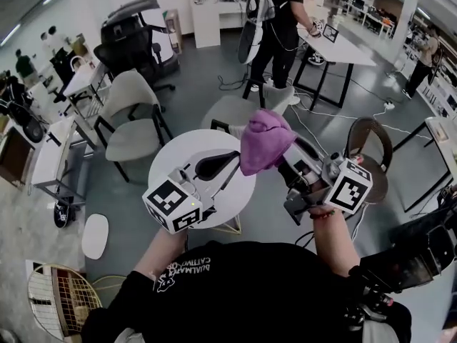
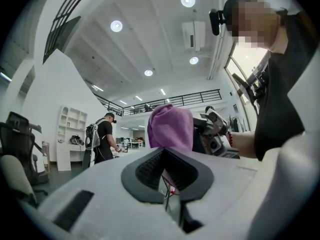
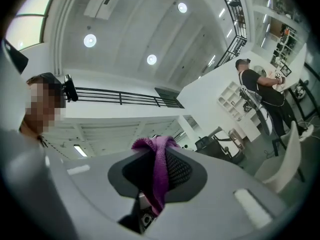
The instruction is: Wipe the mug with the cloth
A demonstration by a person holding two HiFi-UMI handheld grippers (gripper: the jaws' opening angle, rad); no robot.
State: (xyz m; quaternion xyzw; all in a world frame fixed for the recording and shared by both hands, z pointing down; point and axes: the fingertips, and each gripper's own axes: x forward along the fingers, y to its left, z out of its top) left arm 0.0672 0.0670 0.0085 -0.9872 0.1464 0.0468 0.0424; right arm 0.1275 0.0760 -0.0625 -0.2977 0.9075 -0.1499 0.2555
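My right gripper (image 1: pixel 287 157) is raised in front of me and shut on a purple cloth (image 1: pixel 263 141), which bunches up over its tips. In the right gripper view the cloth (image 3: pixel 159 171) is pinched between the black pads and hangs down between them. My left gripper (image 1: pixel 230 160) is held up beside it, jaws shut with nothing in them. The left gripper view looks along its closed jaws (image 2: pixel 167 170) at the cloth (image 2: pixel 171 126) and the right gripper (image 2: pixel 214 132) just beyond. No mug shows in any view.
A round white table (image 1: pixel 175 164) stands below the grippers. Grey chairs (image 1: pixel 136 116) are to the left and a brown chair (image 1: pixel 373 152) to the right. A person (image 1: pixel 282 20) stands at a white desk (image 1: pixel 343 48) further off. A wire basket (image 1: pixel 61 300) sits near my left.
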